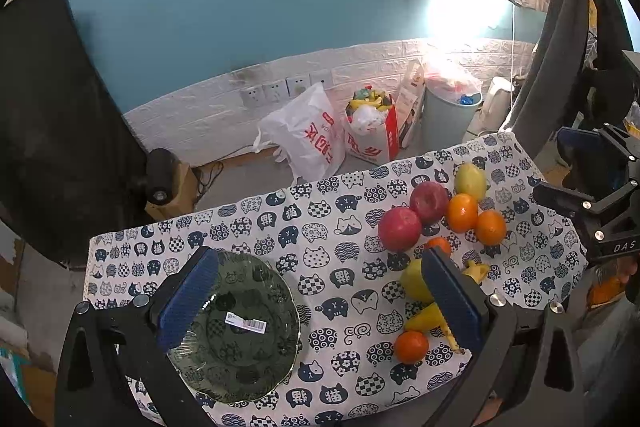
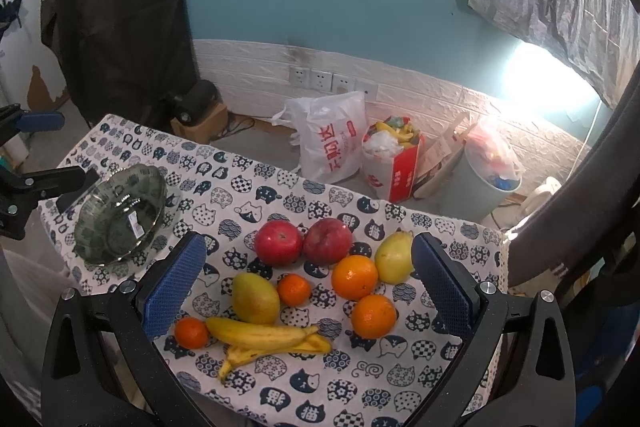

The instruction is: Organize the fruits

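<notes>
Both tongs, left (image 1: 320,303) and right (image 2: 308,287), hang wide open and empty; first fruit (image 2: 256,299) still needs grasping for the bowl (image 1: 236,327).

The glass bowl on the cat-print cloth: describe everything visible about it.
The glass bowl is dark green-grey, see-through glass with a pressed pattern and a wavy rim. A white barcode sticker sits inside near its centre; nothing else is in it. It stands upright on the cloth, well apart from the fruit. In the left wrist view the open left tool hangs above it, one blue pad crossing its rim in the image; contact cannot be judged.
</notes>
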A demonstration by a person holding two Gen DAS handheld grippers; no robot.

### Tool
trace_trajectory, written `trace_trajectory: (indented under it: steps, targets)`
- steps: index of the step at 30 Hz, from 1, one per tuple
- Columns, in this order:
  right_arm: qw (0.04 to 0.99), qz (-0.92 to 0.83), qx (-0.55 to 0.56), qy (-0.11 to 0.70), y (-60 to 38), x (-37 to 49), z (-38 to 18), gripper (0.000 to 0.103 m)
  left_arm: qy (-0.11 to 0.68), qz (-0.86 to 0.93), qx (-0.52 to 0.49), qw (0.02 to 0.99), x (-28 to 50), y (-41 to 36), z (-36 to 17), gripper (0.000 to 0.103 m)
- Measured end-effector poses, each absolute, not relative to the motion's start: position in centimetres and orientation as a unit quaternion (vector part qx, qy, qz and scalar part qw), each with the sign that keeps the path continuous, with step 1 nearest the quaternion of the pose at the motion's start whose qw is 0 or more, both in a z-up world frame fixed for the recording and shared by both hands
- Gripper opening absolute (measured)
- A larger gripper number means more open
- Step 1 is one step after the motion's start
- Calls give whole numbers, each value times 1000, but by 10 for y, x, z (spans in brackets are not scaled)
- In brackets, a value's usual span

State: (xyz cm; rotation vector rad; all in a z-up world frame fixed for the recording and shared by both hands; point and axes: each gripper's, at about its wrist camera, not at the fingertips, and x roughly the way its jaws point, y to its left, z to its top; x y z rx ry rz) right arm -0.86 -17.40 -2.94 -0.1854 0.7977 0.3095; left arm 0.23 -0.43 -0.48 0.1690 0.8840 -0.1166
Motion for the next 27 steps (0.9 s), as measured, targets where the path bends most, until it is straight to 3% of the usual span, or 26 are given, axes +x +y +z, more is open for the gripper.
trace_trajectory:
  steps: [27]
  targets:
    - [900, 151, -95, 398, -169, -7, -33, 100, 429, -58, 88, 897, -1, -8, -8, 102]
